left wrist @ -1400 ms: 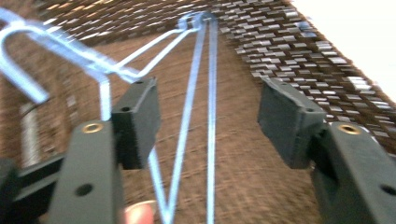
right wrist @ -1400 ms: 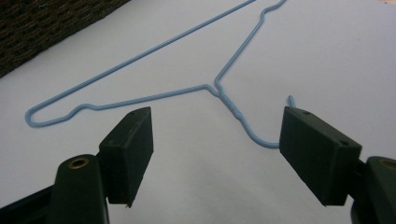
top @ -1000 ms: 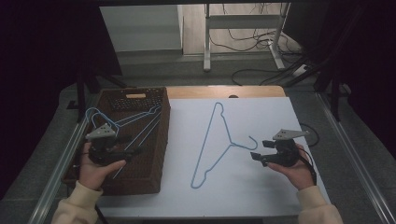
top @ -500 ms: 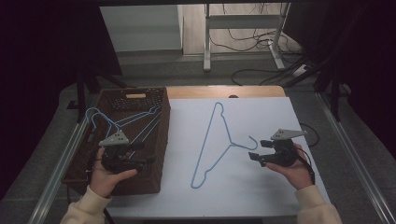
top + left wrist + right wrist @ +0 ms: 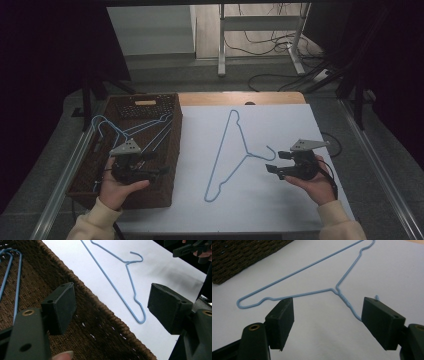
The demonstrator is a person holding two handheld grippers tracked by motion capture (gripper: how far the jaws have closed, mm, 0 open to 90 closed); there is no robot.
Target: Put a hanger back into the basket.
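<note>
Left gripper (image 5: 162,170) has swung off the basket's (image 5: 150,102) hangers (image 5: 150,131) toward its edge, jaws released and empty. One hanger (image 5: 225,150) lies on the sheet beside the basket; right gripper (image 5: 270,162) waits near its hook, also open. Several remain inside.

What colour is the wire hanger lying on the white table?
Light blue. The wire hanger shows best in the right gripper view, lying flat on the white table.

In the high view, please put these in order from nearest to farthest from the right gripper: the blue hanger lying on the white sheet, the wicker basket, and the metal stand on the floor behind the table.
Measured from the right gripper:
1. Blue hanger, on the white sheet, its hook just beside the jaws.
2. Wicker basket, at the table's left side.
3. Metal stand, on the floor beyond the table's far edge.
</note>
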